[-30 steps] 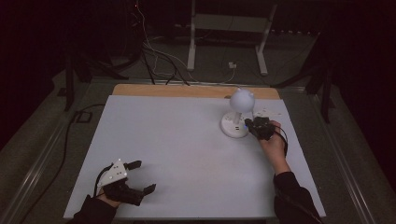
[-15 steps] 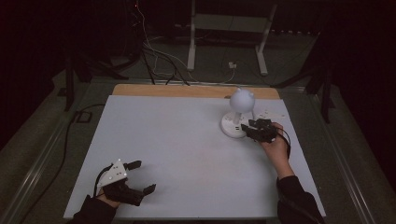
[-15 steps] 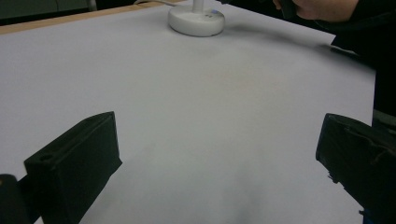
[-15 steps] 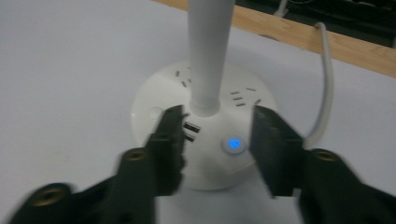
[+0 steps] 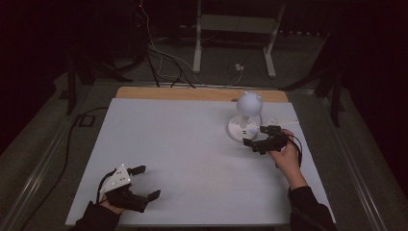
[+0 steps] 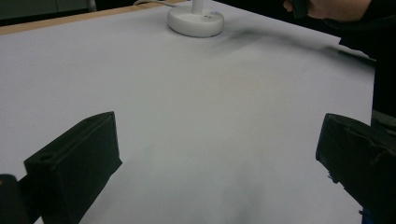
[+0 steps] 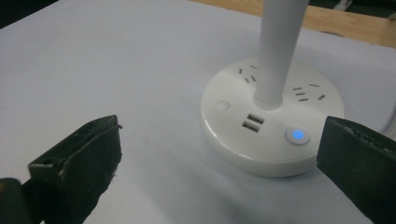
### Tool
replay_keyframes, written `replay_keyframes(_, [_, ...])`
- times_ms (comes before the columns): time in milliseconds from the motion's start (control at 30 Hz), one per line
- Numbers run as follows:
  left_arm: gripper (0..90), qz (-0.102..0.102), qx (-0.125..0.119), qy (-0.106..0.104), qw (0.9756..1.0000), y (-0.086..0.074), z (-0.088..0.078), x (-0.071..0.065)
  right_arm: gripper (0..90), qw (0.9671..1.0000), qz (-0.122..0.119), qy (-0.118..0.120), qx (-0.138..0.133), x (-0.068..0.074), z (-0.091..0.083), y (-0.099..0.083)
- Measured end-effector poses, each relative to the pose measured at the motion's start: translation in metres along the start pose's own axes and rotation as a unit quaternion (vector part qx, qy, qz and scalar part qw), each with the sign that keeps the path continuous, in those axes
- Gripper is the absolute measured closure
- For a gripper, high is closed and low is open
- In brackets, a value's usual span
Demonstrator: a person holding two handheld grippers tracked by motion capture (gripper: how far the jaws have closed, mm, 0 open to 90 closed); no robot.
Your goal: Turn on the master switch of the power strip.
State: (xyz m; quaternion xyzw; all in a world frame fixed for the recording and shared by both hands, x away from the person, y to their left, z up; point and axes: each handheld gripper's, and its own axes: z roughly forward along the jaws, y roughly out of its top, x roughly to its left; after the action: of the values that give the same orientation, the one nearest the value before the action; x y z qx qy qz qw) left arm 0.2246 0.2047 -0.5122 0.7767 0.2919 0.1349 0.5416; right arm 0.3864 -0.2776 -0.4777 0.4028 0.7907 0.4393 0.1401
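Lamp [image 5: 244, 126]: just ahead of right hand-held gripper [image 5: 260, 137], jaws spread, empty; left hand-held gripper [image 5: 143, 183] spread, well apart.

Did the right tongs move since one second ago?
Yes. The right tongs slid toward the person, away from the lamp base, which kept its place; they stand open beside it.

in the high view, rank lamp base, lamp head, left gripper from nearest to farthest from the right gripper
1. lamp base, just left of and beyond the right gripper.
2. lamp head, above the base, farther back.
3. left gripper, at the near left corner of the table.
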Motion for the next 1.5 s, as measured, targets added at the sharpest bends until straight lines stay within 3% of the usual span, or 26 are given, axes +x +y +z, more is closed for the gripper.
replay_keyframes(133, [0.2, 0.000, 0.001, -0.001, 1.0000, 0.000, 0.000, 0.000, 0.0, 0.9999, -0.002, 0.011, 0.014, 0.003, -0.004, 0.000])
replay_keyframes(333, [0.2, 0.000, 0.001, -0.001, 1.0000, 0.000, 0.000, 0.000, 0.0, 0.9997, 0.000, 0.024, 0.010, 0.005, -0.011, -0.003])
replay_keyframes(800, [0.2, 0.002, 0.000, -0.002, 1.0000, 0.000, -0.001, -0.001, 0.0, 0.9985, -0.030, 0.045, 0.003, 0.026, -0.026, -0.013])
replay_keyframes(1067, [0.2, 0.003, 0.002, -0.001, 1.0000, 0.000, 0.000, -0.002, 0.0, 0.9978, -0.048, 0.047, -0.001, 0.036, -0.033, -0.023])
replay_keyframes(1367, [0.2, 0.005, 0.001, -0.001, 1.0000, 0.000, -0.001, -0.002, 0.0, 0.9970, -0.068, 0.034, 0.016, 0.047, -0.036, -0.047])
replay_keyframes(1500, [0.2, 0.006, 0.002, -0.002, 1.0000, 0.000, -0.001, -0.002, 0.0, 0.9969, -0.066, 0.036, 0.024, 0.048, -0.039, -0.057])
